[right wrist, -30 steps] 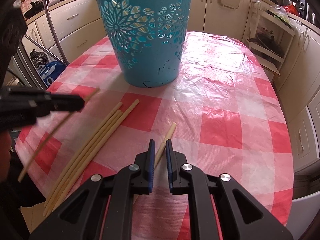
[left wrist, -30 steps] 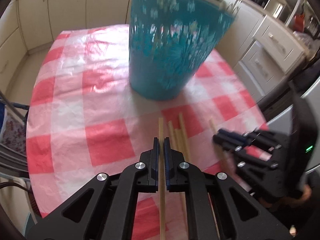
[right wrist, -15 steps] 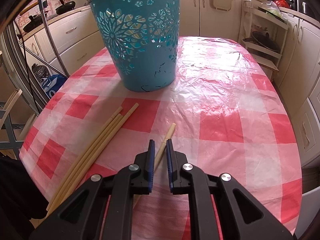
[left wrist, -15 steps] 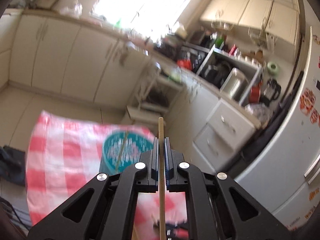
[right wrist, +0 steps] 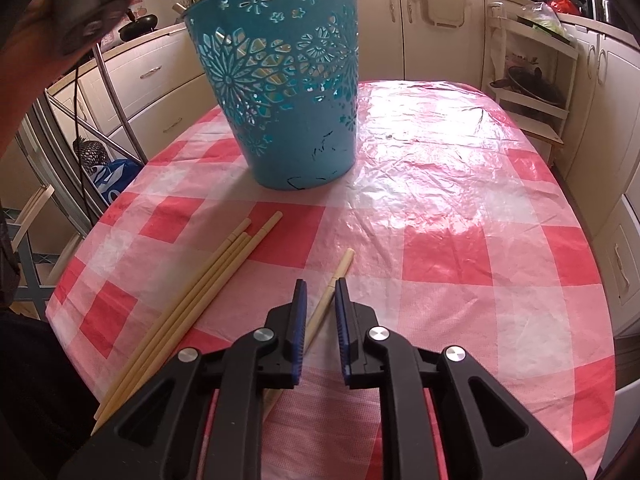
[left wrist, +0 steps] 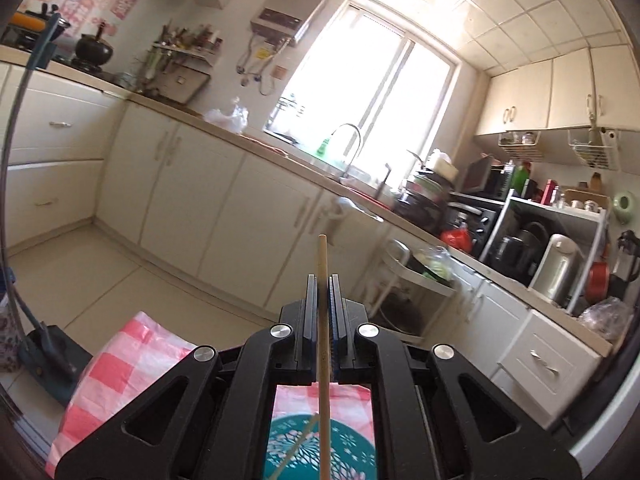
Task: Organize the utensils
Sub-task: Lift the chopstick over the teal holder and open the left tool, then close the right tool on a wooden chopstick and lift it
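- Left gripper [left wrist: 323,280] pinches a single chopstick [left wrist: 322,264], held above the teal basket [left wrist: 352,450].
- Right gripper [right wrist: 320,285], jaws just opening, straddles a pair of chopsticks [right wrist: 338,276] lying on the checked tablecloth [right wrist: 460,208].
- Four more chopsticks [right wrist: 208,288] lie left of that gripper.
- No readable writing anywhere.

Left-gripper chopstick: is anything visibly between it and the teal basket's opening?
Nothing visible does. In the left wrist view the left gripper is shut on the chopstick, with the teal basket open directly below. One chopstick already leans inside the basket, leaving most of the opening free.
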{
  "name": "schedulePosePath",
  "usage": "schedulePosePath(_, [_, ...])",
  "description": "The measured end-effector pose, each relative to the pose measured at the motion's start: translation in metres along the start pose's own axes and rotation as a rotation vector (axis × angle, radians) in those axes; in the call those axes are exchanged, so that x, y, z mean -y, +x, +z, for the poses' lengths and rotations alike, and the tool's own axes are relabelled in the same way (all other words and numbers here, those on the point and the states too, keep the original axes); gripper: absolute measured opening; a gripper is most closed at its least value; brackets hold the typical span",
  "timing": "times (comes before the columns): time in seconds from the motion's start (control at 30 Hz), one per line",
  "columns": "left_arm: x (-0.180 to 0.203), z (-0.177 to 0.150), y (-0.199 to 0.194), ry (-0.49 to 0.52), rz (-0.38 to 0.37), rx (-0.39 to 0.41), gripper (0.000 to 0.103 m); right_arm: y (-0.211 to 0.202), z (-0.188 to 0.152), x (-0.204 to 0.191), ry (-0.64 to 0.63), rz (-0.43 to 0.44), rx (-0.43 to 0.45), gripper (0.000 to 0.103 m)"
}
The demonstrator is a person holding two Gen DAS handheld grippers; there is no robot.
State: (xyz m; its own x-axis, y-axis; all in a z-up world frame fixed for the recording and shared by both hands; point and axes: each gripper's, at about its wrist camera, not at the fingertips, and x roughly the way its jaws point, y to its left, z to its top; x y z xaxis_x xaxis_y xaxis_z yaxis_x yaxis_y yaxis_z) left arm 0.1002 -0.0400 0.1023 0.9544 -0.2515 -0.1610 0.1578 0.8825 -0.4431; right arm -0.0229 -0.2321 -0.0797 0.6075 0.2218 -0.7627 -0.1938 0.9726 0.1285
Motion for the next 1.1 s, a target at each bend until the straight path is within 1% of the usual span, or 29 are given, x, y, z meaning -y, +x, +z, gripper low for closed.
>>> schedulePosePath(0.13, [0.009, -0.014, 0.016, 0.051, 0.057, -0.001, 0.005, 0.001, 0.000, 0.001, 0.000, 0.012, 0.004, 0.015])
schedulePosePath(0.27, [0.016, -0.030, 0.026, 0.099, 0.091, -0.028, 0.005, 0.001, 0.000, 0.002, 0.009, 0.022, 0.007, 0.015])
schedulePosePath(0.33, [0.017, -0.035, 0.025, 0.124, 0.104, -0.032, 0.005, 0.001, 0.001, 0.003, 0.011, 0.025, 0.007, 0.015])
schedulePosePath(0.57, [0.011, -0.049, 0.031, 0.132, 0.114, -0.117, 0.005, 0.001, 0.000, 0.003, 0.015, 0.029, 0.008, 0.015])
schedulePosePath(0.77, [0.010, -0.053, 0.021, 0.152, 0.104, -0.157, 0.005, 0.001, 0.001, 0.005, 0.026, 0.036, 0.003, 0.015])
schedulePosePath(0.83, [0.006, -0.053, 0.012, 0.152, 0.103, -0.168, 0.006, 0.001, 0.002, 0.007, 0.039, 0.043, -0.006, 0.015])
schedulePosePath(0.87, [0.002, -0.053, 0.006, 0.150, 0.107, -0.176, 0.008, 0.000, 0.003, 0.008, 0.047, 0.045, -0.012, 0.015])
schedulePosePath(1.0, [-0.014, -0.055, -0.017, 0.117, 0.127, -0.196, 0.024, -0.002, 0.005, 0.013, 0.082, 0.034, -0.037, 0.016])
schedulePosePath(1.1, [-0.027, -0.058, -0.037, 0.097, 0.142, -0.212, 0.029, -0.004, 0.005, 0.015, 0.105, 0.014, -0.060, 0.016])
